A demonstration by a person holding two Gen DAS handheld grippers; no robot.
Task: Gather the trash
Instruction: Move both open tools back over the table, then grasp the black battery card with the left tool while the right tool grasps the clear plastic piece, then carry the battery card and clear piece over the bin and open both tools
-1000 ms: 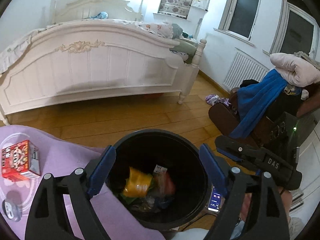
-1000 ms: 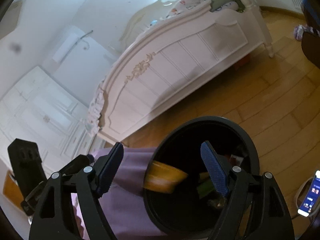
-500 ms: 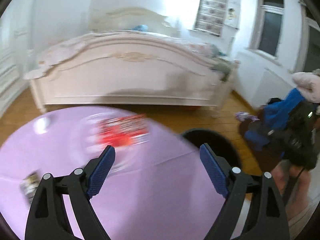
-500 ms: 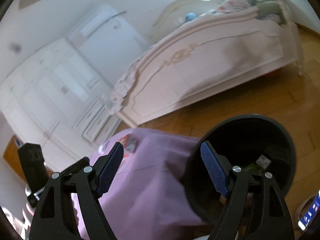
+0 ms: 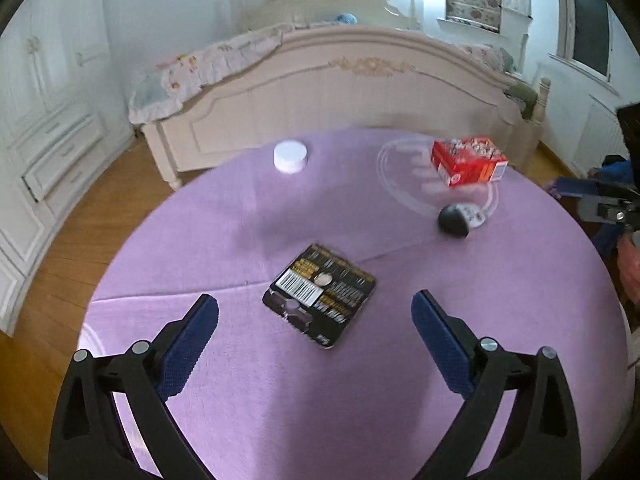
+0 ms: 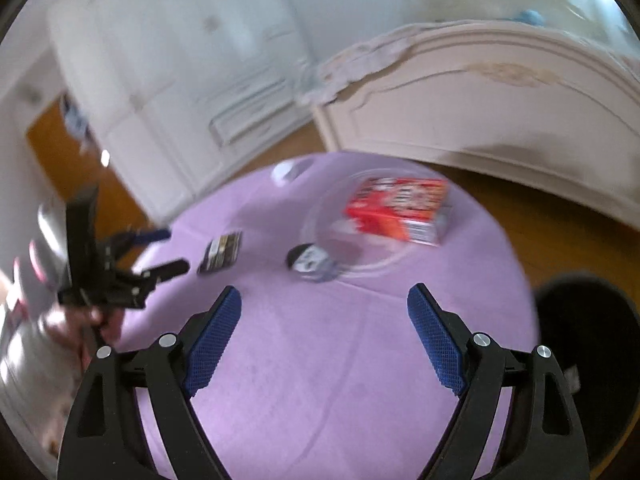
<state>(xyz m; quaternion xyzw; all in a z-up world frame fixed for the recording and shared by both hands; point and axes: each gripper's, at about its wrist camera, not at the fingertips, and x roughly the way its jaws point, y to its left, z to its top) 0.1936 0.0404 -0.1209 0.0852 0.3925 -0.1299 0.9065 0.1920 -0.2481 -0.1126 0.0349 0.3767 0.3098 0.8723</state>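
Note:
A flat black battery blister pack (image 5: 321, 295) lies on the round purple table (image 5: 280, 392), just ahead of my open, empty left gripper (image 5: 315, 334). A red snack box (image 5: 467, 161) sits on a clear plate (image 5: 404, 196) at the far right, with a dark crumpled wrapper (image 5: 460, 219) by the plate's near rim. My right gripper (image 6: 325, 334) is open and empty over the table, short of the wrapper (image 6: 310, 261) and the red box (image 6: 398, 210). The black trash bin (image 6: 592, 360) stands off the table's right edge. The left gripper (image 6: 160, 250) shows at the left near the pack (image 6: 222, 252).
A white round lid or jar (image 5: 291, 156) sits at the table's far side. A cream bed (image 5: 360, 92) stands behind the table on a wooden floor. White cabinets (image 5: 44, 128) line the left wall. A chair with blue cloth (image 5: 616, 188) is at the right.
Both grippers have swung left from over the trash bin to over the purple table. The bin has left the left wrist view and sits at the right edge of the right wrist view.

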